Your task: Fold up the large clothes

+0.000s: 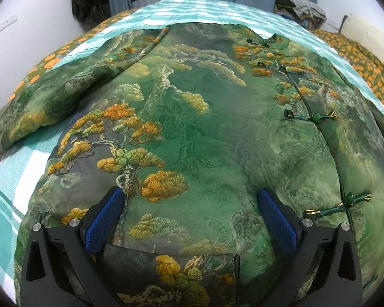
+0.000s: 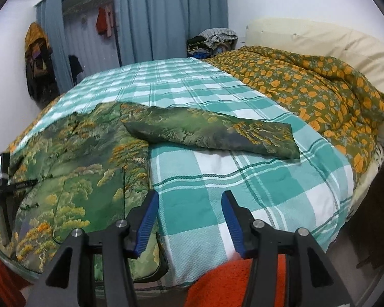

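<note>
A large green padded jacket [image 1: 192,133] printed with pine trees and fastened with knot buttons lies front-up on the checked bed. My left gripper [image 1: 189,199] is open just above its lower front, with a folded hem piece [image 1: 171,268] under the jaws. In the right wrist view the jacket [image 2: 71,174] lies at the left, and one sleeve [image 2: 212,130] stretches right across the sheet. My right gripper [image 2: 189,204] is open and empty, above the sheet beside the jacket's right edge.
The bed has a teal and white checked sheet [image 2: 243,186]. A floral orange-green quilt [image 2: 320,87] is bunched at the right by a cream headboard [image 2: 320,41]. Stacked clothes [image 2: 212,41], blue curtains [image 2: 171,12] and hanging coats [image 2: 38,64] stand behind. Red-orange cloth [image 2: 230,281] shows below the bed's edge.
</note>
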A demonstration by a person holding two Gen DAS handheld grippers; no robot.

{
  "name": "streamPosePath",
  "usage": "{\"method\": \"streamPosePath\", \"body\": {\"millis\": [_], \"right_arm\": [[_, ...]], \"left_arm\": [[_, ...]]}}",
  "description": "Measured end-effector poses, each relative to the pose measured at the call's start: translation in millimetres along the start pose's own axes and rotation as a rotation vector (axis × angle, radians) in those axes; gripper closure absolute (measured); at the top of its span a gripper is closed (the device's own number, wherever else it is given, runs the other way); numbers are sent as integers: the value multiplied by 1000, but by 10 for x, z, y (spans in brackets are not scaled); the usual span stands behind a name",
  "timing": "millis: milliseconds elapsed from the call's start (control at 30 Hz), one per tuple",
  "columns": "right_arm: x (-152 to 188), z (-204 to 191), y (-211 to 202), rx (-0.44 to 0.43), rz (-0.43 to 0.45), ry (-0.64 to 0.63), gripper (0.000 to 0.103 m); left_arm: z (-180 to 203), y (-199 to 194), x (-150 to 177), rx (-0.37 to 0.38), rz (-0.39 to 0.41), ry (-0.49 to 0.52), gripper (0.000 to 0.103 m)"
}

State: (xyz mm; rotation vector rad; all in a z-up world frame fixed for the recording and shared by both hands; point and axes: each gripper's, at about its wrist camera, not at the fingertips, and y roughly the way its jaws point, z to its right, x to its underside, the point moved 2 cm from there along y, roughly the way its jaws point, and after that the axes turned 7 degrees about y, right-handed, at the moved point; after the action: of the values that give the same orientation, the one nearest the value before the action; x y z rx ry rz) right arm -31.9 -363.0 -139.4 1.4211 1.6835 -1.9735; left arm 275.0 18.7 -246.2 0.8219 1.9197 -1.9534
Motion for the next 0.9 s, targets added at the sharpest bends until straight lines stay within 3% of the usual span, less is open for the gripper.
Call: {"method": "streamPosePath", "body": {"millis": [367,900], "right_arm": [[4,129,-26,-11,-2,79,51],[10,120,31,-4,-23,67,51]], "left_arm": [[2,-5,5,0,0,0,0],[0,-4,5,0,-1,0,0]]}}
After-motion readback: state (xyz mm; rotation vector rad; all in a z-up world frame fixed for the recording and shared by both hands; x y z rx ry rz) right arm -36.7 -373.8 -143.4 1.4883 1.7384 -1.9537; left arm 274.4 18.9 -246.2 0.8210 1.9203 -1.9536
